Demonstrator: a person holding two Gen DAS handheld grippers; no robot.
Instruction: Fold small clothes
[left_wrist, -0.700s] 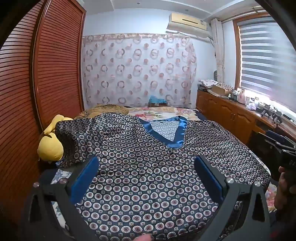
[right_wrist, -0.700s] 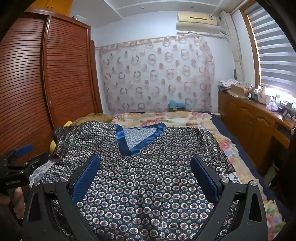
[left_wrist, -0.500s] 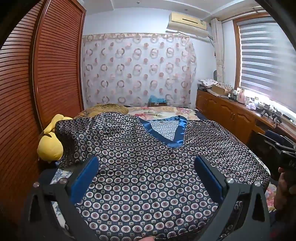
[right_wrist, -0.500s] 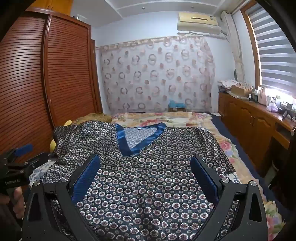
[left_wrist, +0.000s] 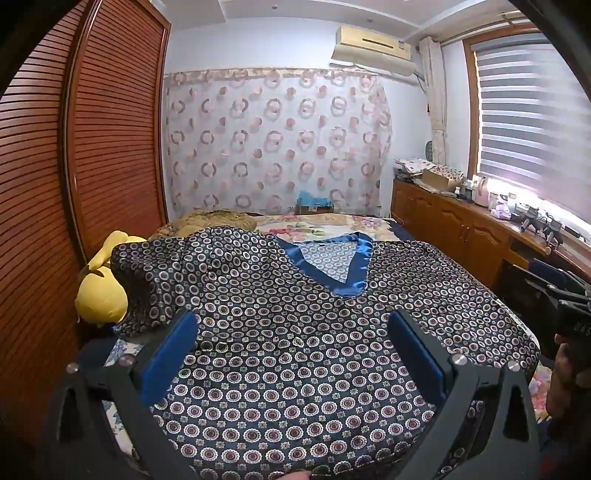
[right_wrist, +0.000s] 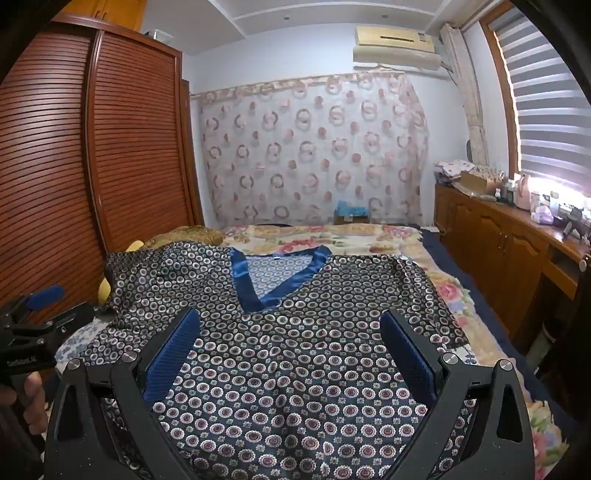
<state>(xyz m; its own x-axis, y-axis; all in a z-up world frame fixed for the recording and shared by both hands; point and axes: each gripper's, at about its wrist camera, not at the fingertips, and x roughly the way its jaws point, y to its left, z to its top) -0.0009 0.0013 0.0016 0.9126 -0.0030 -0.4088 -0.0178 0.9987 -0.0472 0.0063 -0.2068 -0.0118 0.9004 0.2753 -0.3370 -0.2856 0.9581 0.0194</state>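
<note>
A dark satin top (left_wrist: 295, 332) (right_wrist: 295, 354) with a ring pattern and a blue V-neck trim (left_wrist: 343, 266) (right_wrist: 258, 288) lies spread flat on the bed, neck at the far end. Its left sleeve (left_wrist: 147, 280) humps up over a yellow plush toy. My left gripper (left_wrist: 293, 332) hovers open above the hem, nothing between its blue pads (left_wrist: 170, 354). My right gripper (right_wrist: 290, 328) hangs open over the garment's lower middle, likewise holding nothing. Each gripper shows at the edge of the other's view, held by a hand.
A yellow plush toy (left_wrist: 99, 291) sits at the bed's left edge by the slatted wardrobe (left_wrist: 74, 166). A floral bedspread (right_wrist: 369, 240) covers the bed. A wooden cabinet (right_wrist: 498, 251) with clutter runs along the right wall under the window.
</note>
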